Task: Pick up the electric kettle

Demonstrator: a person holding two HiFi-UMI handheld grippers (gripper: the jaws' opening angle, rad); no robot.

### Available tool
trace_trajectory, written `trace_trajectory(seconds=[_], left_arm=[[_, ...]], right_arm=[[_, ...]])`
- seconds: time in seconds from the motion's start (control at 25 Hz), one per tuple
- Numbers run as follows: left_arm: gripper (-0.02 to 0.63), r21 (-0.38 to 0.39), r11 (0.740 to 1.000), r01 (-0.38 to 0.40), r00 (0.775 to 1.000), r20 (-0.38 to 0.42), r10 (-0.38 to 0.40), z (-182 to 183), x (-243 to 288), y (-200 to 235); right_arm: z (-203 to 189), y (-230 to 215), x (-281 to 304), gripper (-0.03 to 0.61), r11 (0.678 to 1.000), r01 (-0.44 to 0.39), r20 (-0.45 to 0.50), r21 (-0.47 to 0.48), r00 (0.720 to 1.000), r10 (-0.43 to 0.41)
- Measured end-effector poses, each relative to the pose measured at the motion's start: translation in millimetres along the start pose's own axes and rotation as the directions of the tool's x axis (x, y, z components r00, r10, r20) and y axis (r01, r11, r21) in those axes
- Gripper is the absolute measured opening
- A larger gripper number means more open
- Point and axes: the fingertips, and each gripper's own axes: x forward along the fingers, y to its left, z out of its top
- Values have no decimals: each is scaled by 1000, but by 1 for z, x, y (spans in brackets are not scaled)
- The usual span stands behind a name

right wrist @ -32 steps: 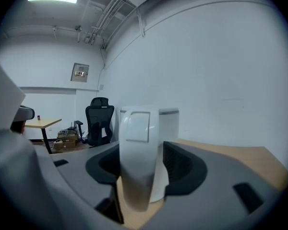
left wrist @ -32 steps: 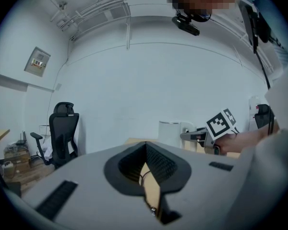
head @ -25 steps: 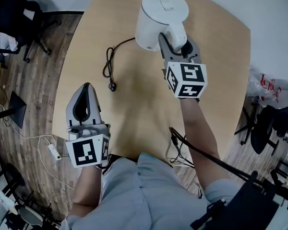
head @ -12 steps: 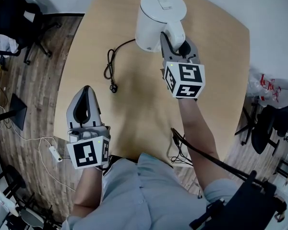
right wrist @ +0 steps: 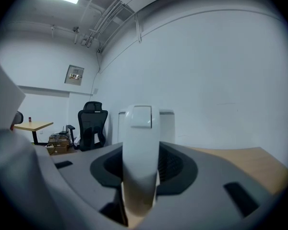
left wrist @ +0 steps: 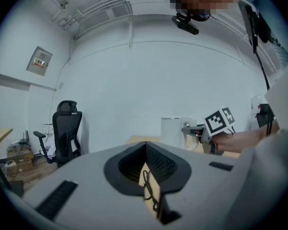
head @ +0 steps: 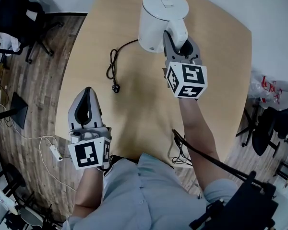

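Head view: the electric kettle [head: 158, 13] stands on the table [head: 134, 109], with your right gripper [head: 178, 46] at its handle [head: 177, 31].

Left gripper view: your left gripper [left wrist: 145, 146] is pressed together, empty (idle).

Right gripper view: the jaws, wide a second ago, are closing tight on the handle, so the lift looks to be next.

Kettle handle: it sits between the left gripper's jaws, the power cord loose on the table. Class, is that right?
Wrong gripper: the jaws of the right gripper are closing on the kettle handle, as the right gripper view shows. The power cord is loose on the table.
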Motion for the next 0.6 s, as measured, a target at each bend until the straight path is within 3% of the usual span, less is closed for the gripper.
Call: trace_trajectory(seconds=[0.6], left_arm=[[0,3,1000,-2,1000,-2,2,0,0,2]], right_arm=[[10,0,-5,114,1000,13,70,0,997,-13]])
